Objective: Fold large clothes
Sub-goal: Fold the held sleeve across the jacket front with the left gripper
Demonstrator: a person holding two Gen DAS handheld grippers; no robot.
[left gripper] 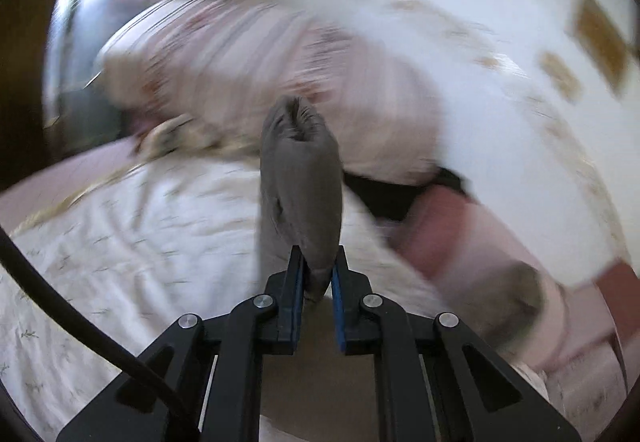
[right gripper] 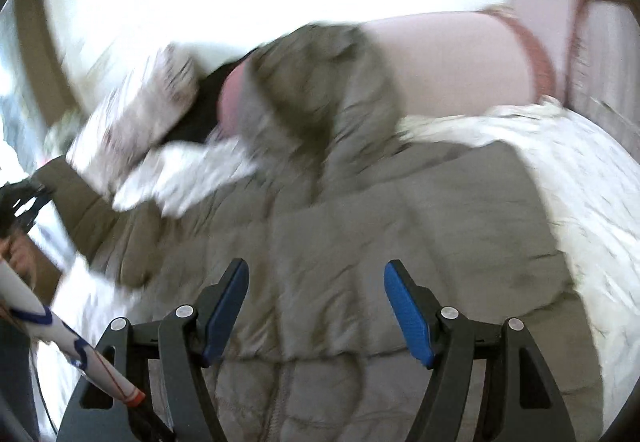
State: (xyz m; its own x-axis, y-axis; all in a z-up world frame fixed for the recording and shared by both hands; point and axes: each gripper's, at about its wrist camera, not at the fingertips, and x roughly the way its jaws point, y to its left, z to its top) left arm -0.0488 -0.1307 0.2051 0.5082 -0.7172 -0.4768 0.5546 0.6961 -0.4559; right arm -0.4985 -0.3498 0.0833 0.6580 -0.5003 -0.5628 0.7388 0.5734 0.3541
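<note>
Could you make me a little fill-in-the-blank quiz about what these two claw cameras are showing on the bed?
1. The left claw is clamped shut on a bunched piece of ____ fabric.
2. The right claw is ____, with nothing between its blue pads.
3. The puffy grey jacket lies spread on a bed with a ____ bedspread.
4. The inner faces of both claws carry pads coloured ____.

Missing words: grey; open; white; blue

Left gripper (left gripper: pixel 318 278): clamped tight on grey fabric, tilted downward.
Right gripper (right gripper: pixel 316 306): jaws spread wide, nothing between, tilted downward.
</note>
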